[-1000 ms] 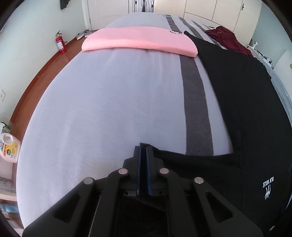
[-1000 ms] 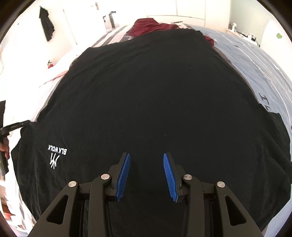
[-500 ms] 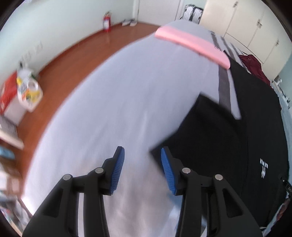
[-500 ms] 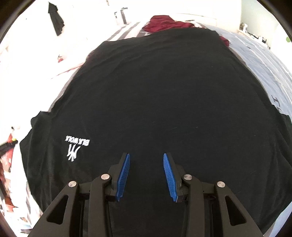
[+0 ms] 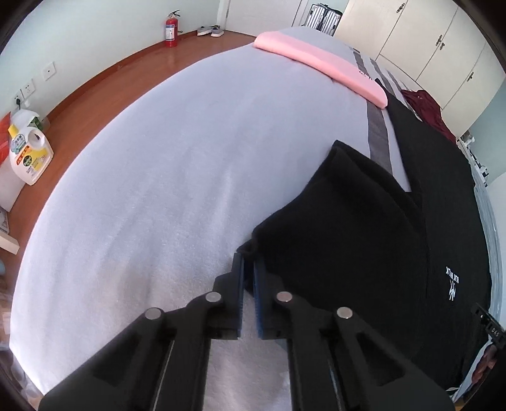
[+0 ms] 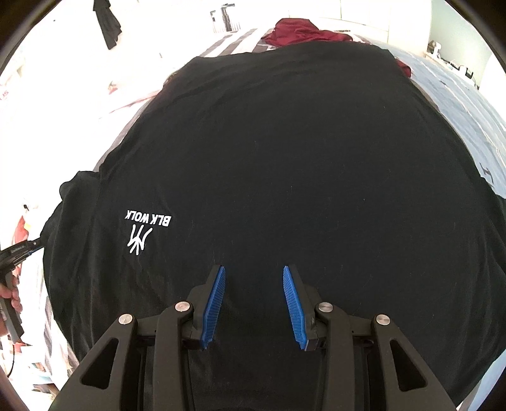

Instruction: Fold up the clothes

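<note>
Half a second ago the left gripper (image 5: 248, 268) had its blue-padded fingers spread over the bare sheet beside the sleeve; now they are pressed together, pinching the corner of the sleeve (image 5: 341, 202) of the black cotton T-shirt with a white "BLK WOLK" logo (image 6: 284, 164). That sleeve lies folded and slightly bunched on the pale grey bedsheet with dark grey stripes (image 5: 164, 177), its edge raised at the pinch. Over in the right wrist view, the right gripper (image 6: 254, 300) hovers above the lower chest of the shirt with its ribbed blue pads wide apart, holding nothing, much as it did before. Spread flat, the shirt covers most of the bed, logo toward the left sleeve. A folded pink garment (image 5: 319, 60) rests near the far end of the bed, just beside the shirt's hem, and a crumpled maroon garment (image 6: 303, 31) lies beyond the hem. On the wooden floor stand a red fire extinguisher (image 5: 170, 28) and a white detergent jug with a yellow label (image 5: 30, 151).
</note>
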Demonstrator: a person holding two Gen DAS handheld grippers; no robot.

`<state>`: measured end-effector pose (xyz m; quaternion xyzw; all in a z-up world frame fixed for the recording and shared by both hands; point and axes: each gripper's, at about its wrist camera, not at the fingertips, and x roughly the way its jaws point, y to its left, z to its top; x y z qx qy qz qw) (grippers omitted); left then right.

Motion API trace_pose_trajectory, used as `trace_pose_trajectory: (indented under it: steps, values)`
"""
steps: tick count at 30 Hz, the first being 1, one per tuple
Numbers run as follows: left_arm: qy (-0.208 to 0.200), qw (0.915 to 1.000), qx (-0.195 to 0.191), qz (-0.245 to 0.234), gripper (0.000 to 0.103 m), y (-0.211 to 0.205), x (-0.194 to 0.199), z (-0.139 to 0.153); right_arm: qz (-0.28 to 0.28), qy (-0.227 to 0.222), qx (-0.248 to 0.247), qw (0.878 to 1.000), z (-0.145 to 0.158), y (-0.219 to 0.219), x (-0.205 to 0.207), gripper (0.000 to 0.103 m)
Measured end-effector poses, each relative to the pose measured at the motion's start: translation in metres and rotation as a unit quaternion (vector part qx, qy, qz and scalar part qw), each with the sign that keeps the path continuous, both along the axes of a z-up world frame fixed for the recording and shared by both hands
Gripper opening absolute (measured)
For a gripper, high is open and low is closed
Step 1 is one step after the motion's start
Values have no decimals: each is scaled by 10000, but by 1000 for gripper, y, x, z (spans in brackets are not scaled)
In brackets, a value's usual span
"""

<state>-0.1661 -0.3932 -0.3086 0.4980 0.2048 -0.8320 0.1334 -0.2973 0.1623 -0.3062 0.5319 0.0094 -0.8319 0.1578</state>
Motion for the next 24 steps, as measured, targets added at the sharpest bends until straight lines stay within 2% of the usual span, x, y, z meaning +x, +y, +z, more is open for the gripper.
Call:
trace_pose_trajectory:
  steps: [5, 8, 10, 12, 16, 18, 20, 24]
  values:
    - [49, 9997, -61, 219, 2, -3, 16, 22, 15, -9, 39, 10000, -2, -2, 0, 35]
    - [-34, 9995, -81, 293, 2, 0, 21, 22, 15, -30, 63, 10000, -4, -2, 1, 35]
    - [-159, 9989, -248, 368, 3, 0, 18, 16, 11, -56, 82, 10000, -7, -1, 2, 35]
    - [-314, 9973, -407, 518, 10, -3, 16, 10, 13, -74, 106, 9999, -10, 0, 3, 35]
    - [-403, 9927, -802, 811, 10, -9, 17, 15, 43, -83, 104, 9999, -10, 0, 7, 35]
    - [-207, 9954, -771, 535, 10, 2, 21, 27, 73, -76, 89, 9999, -7, 1, 9, 35]
    - [-50, 9983, -579, 67, 10, 24, 27, 37, 95, -59, 48, 9999, -4, 2, 11, 35]
    - [59, 9967, -163, -792, 10, 80, 29, 42, 120, -25, -65, 9999, 3, 1, 14, 35]
